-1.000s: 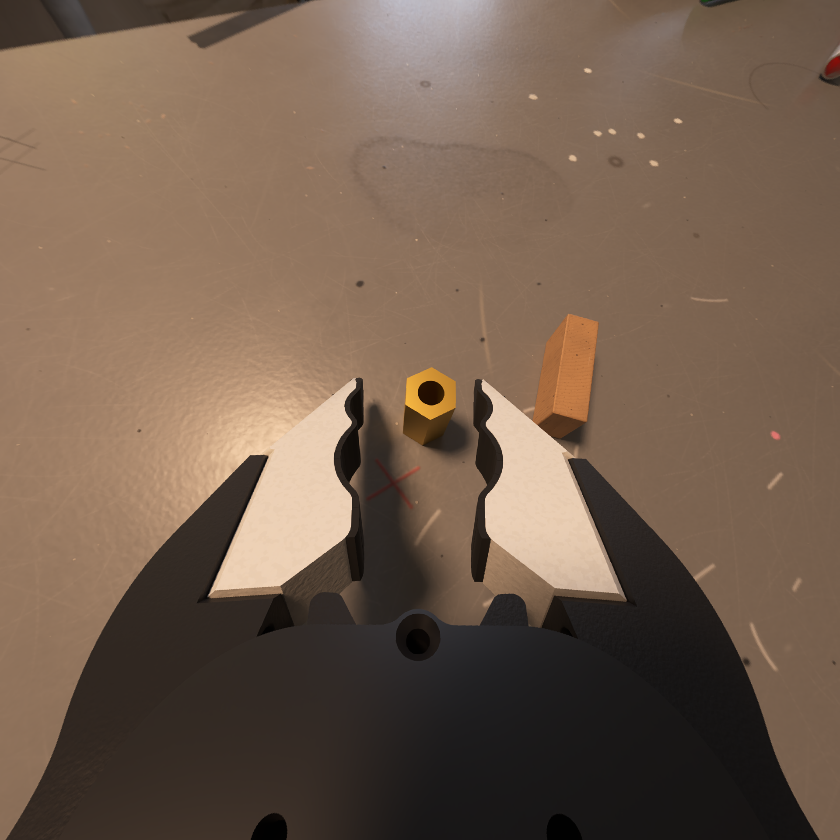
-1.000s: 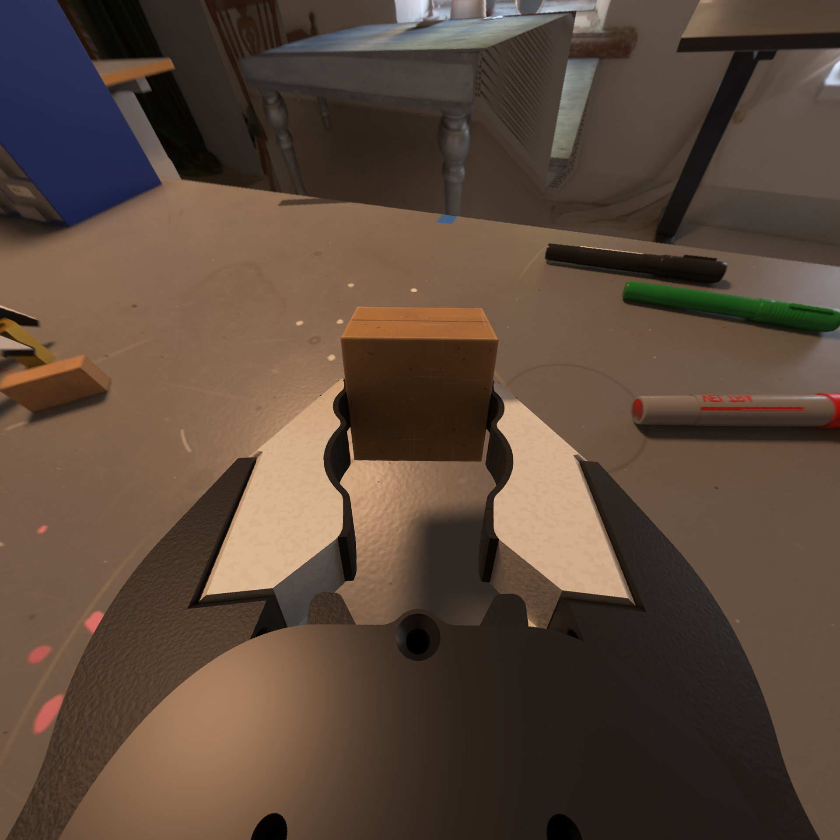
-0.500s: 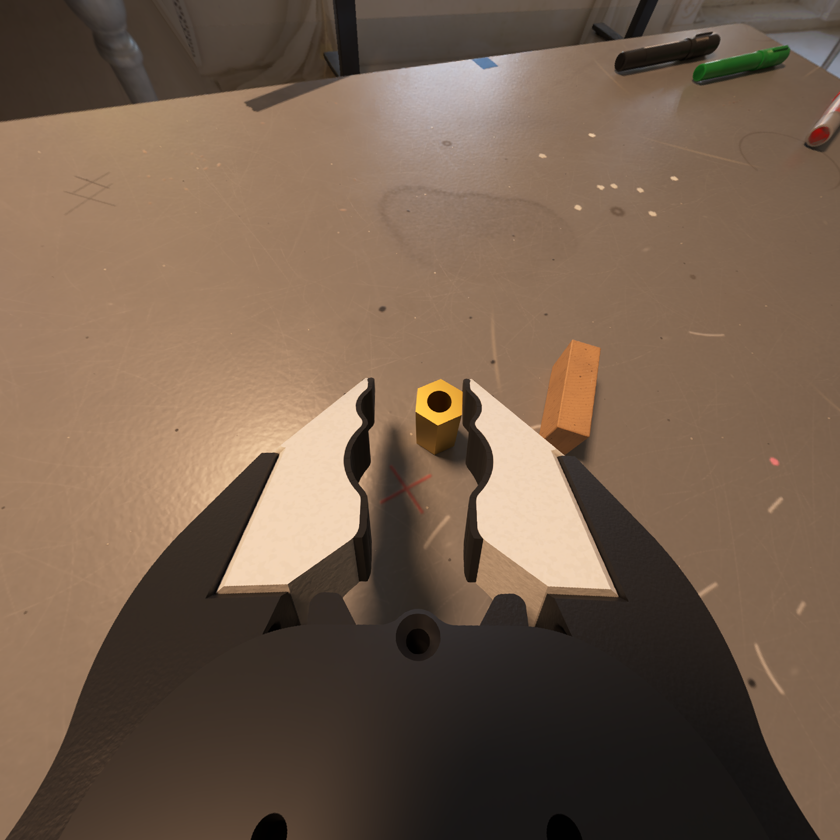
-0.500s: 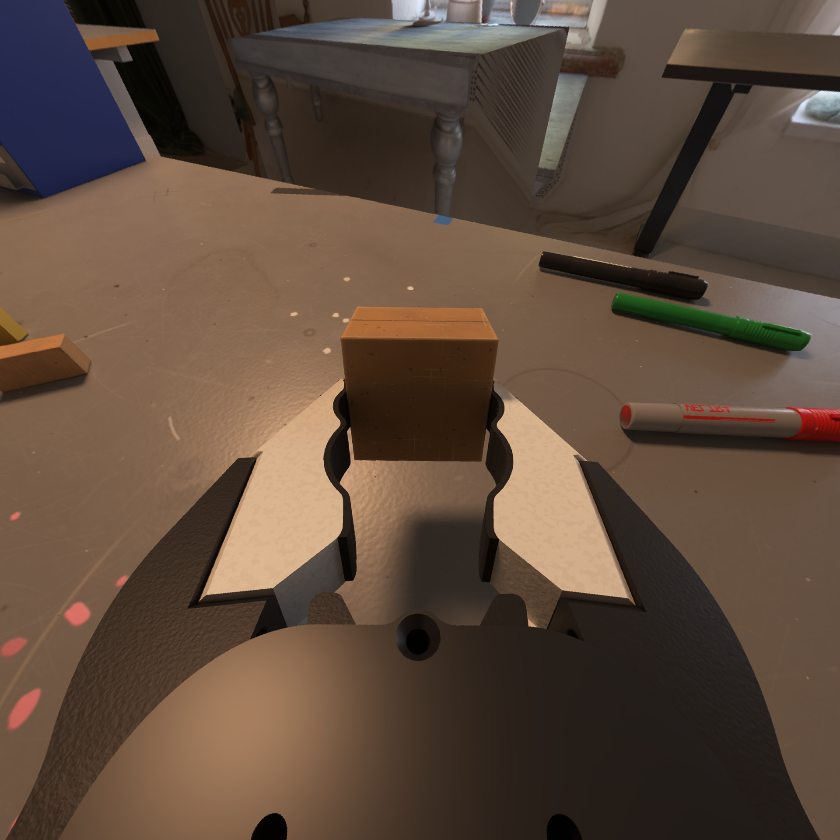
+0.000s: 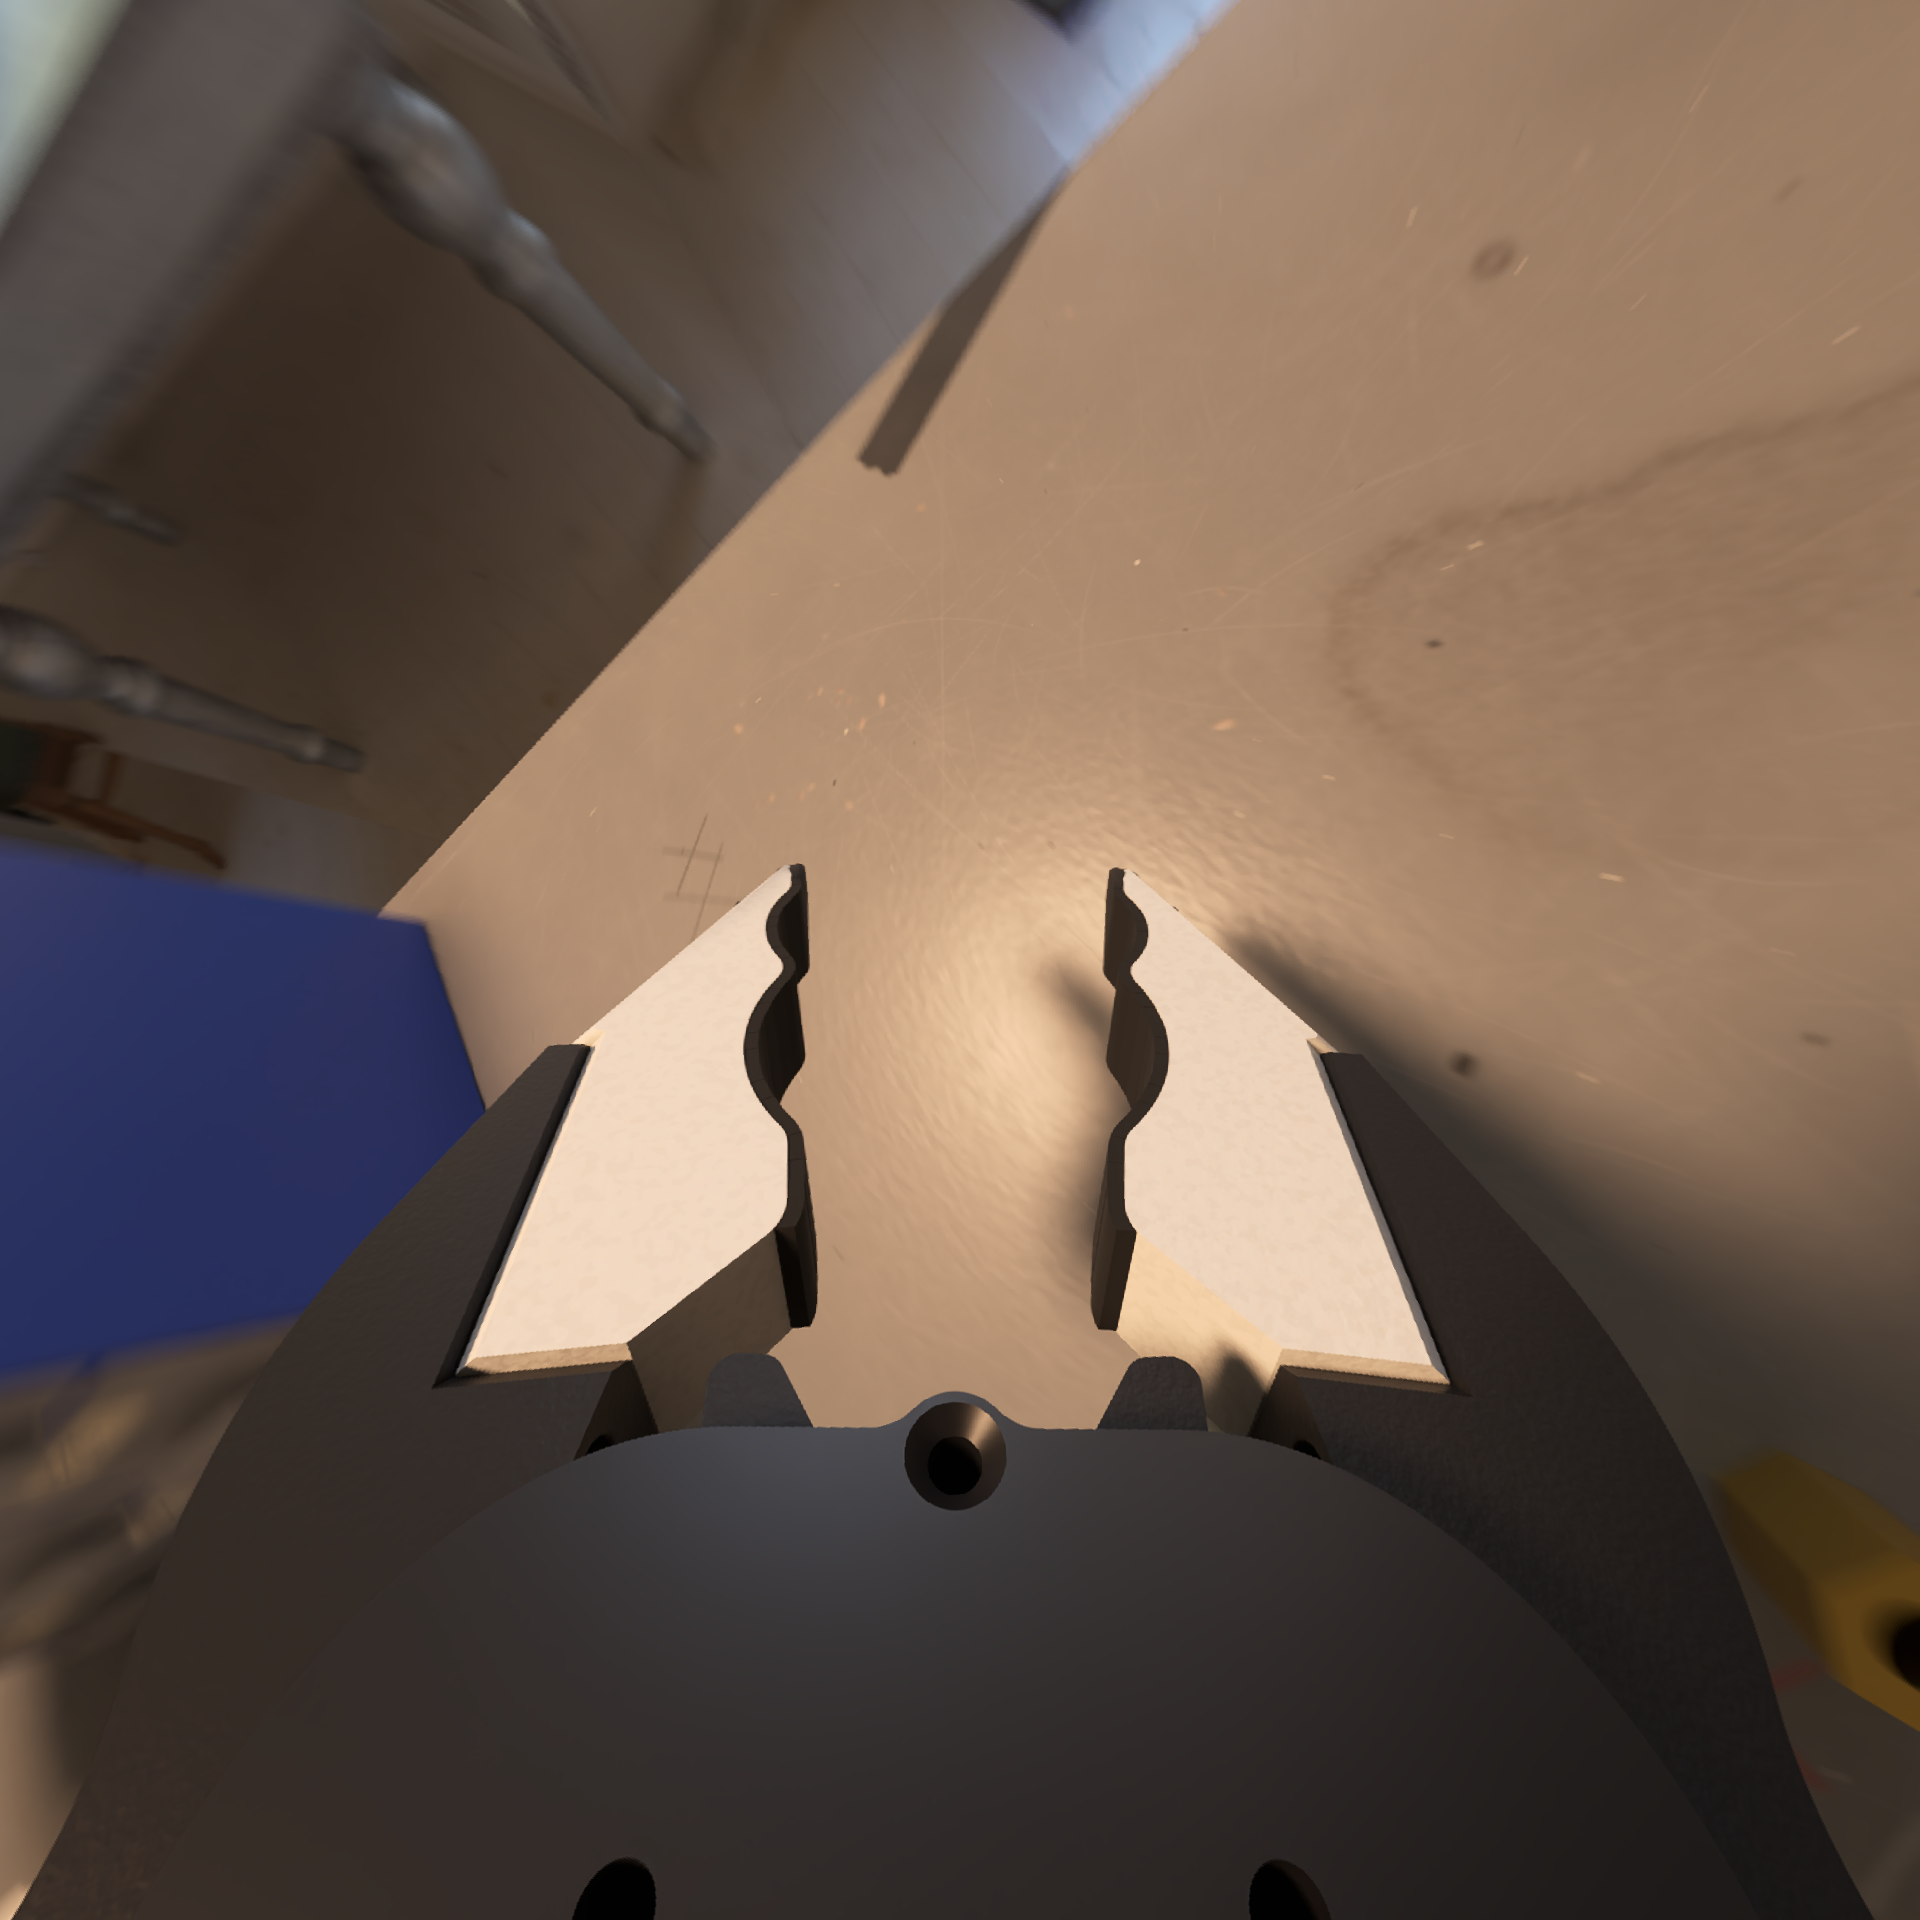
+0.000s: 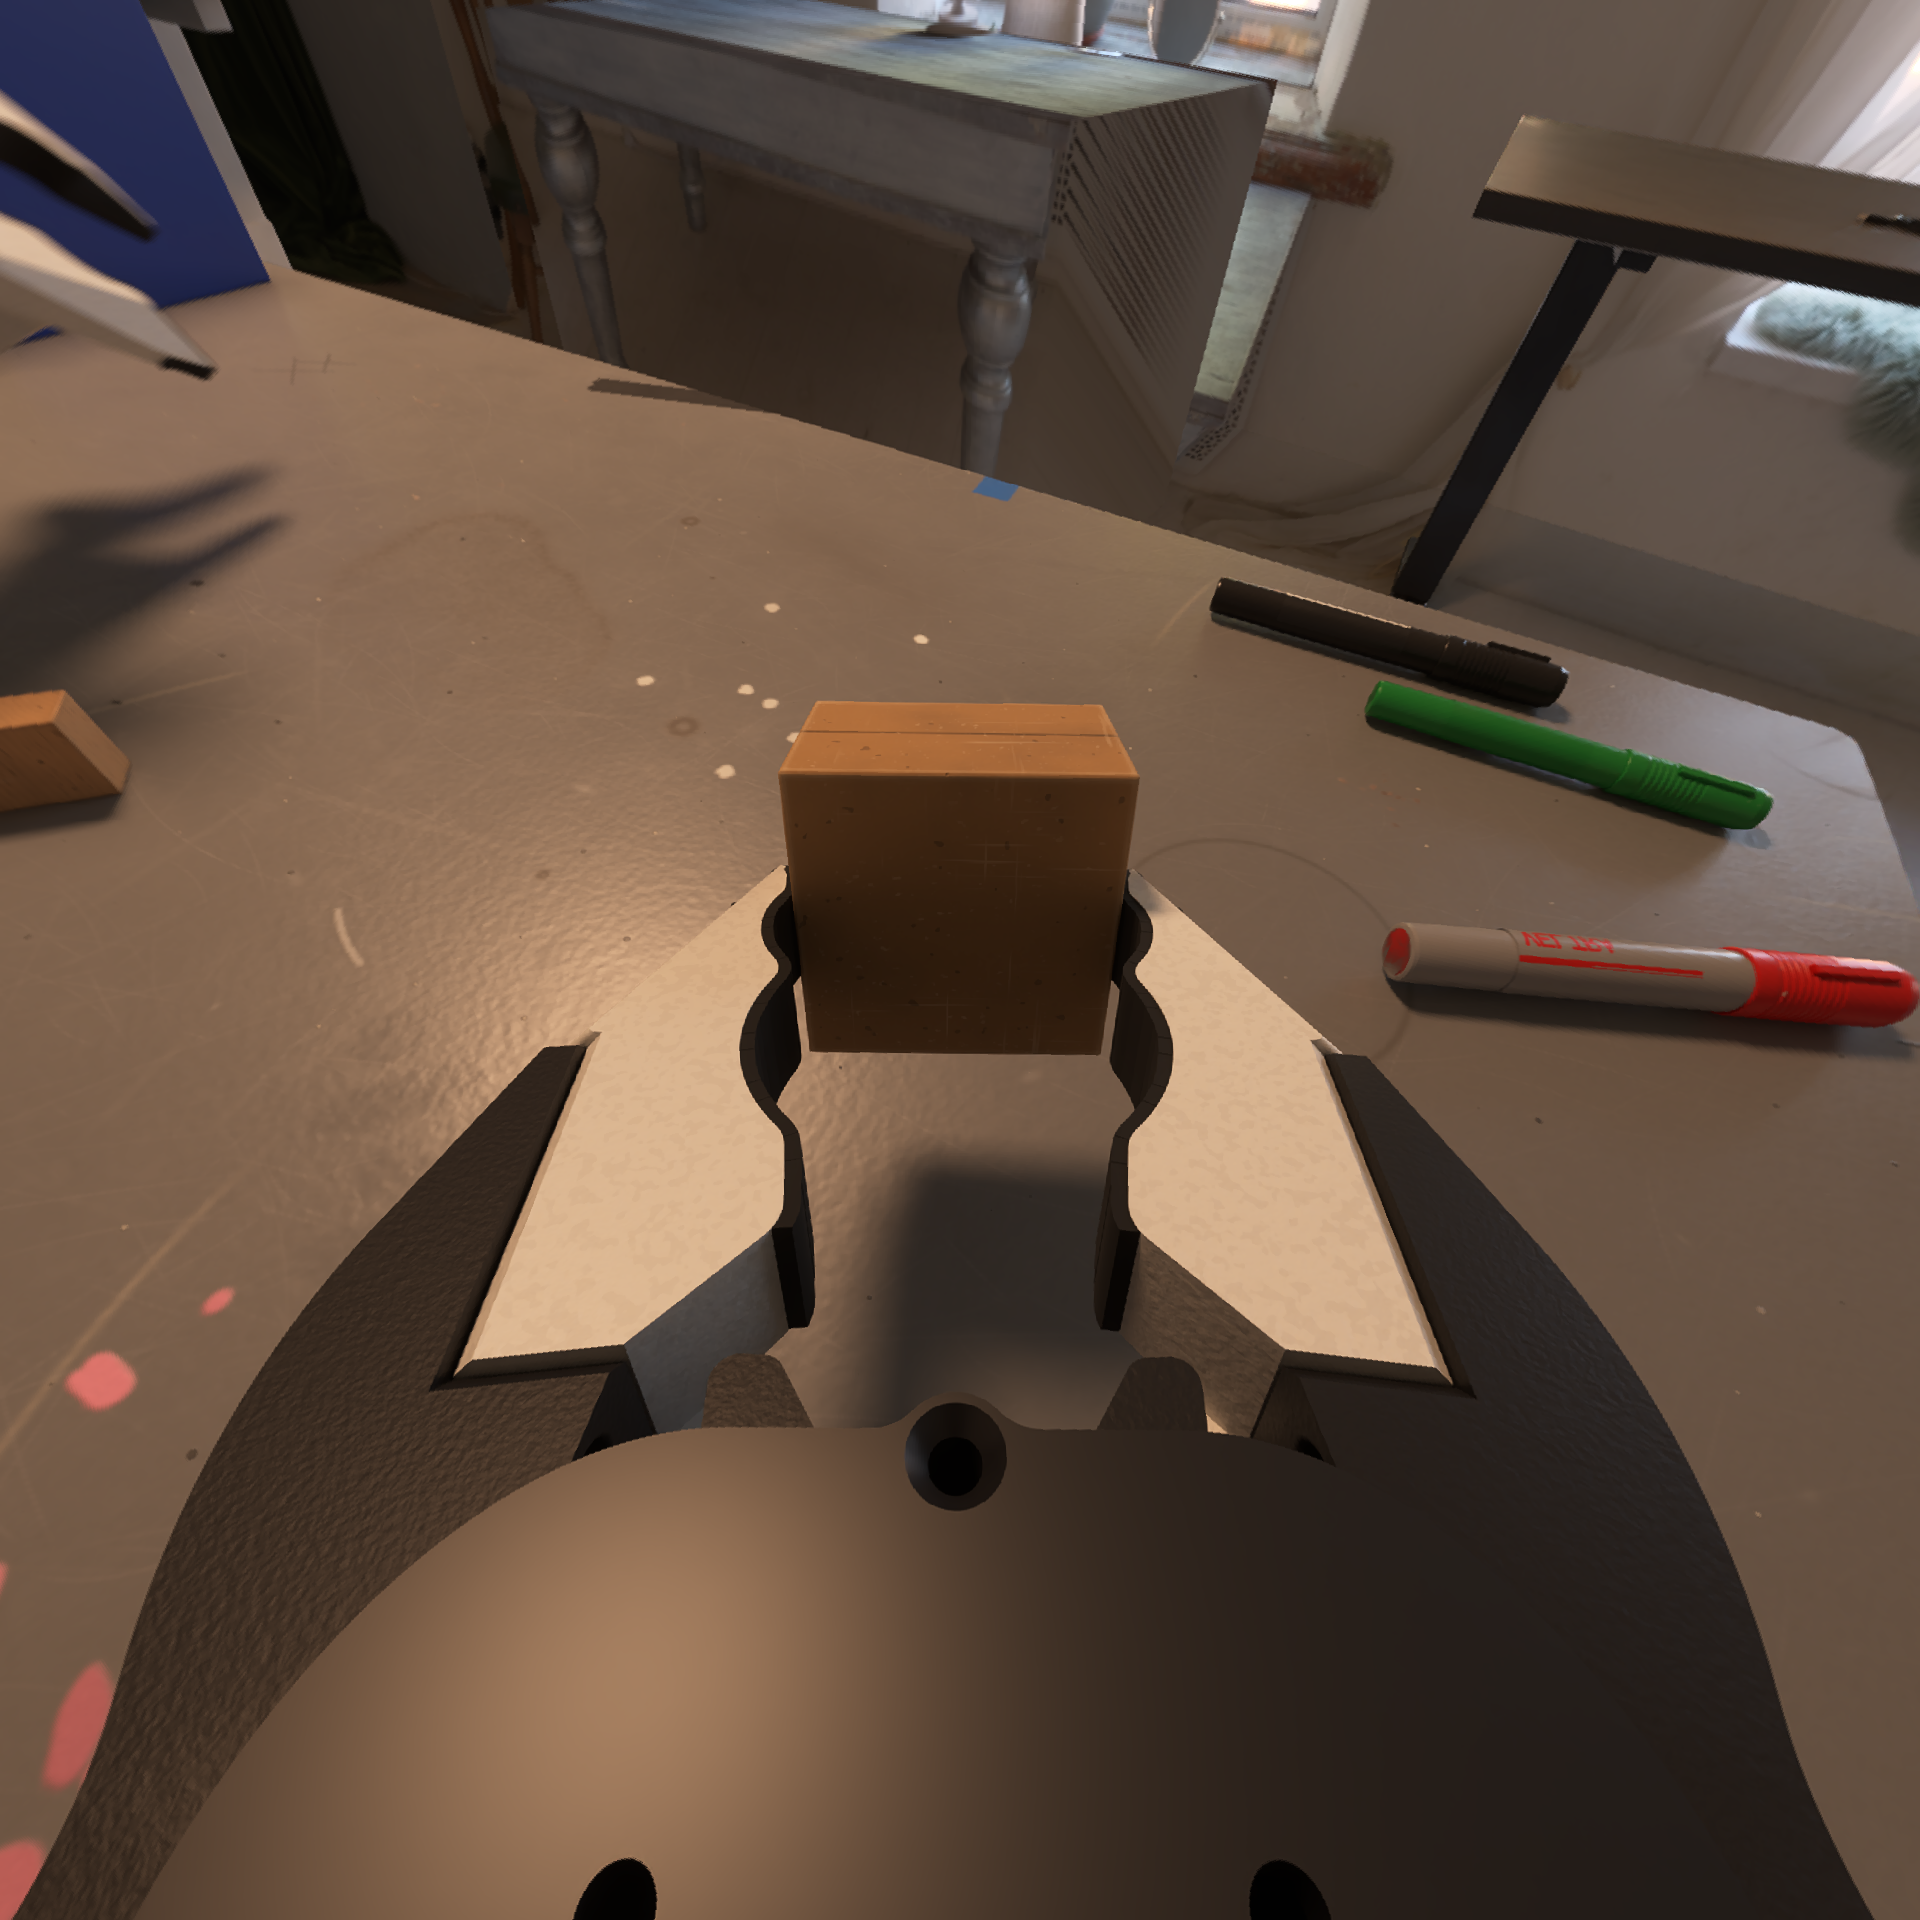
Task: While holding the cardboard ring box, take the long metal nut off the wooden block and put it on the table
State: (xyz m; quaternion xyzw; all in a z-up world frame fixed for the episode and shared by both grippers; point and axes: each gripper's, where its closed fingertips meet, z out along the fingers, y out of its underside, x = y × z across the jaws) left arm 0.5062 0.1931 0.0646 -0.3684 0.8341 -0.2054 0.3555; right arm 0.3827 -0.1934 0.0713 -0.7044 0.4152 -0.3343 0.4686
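The right gripper (image 6: 956,894) is closed on the cardboard ring box (image 6: 956,873), its two fingers pressed on the box's side faces, and the box is held above the table (image 6: 520,935). The left gripper (image 5: 954,883) is open and empty, tilted, with only bare tabletop between its fingers. The long metal nut (image 5: 1860,1652) shows as a blurred yellow piece at the lower right edge of the left wrist view, beside the gripper body, apparently off the wooden block (image 6: 52,748), which lies near the left edge of the bench. The main risk seems to be the nut: it is very near the tilted body of the left gripper, so a careless swing could knock it over or roll it toward the bench edge. The box is held only near the fingertips, so a fast move of the right gripper could let it slip. The black marker (image 6: 1392,644), green marker (image 6: 1558,753) and red marker (image 6: 1652,971) lie near the right edge, well apart from the nut.
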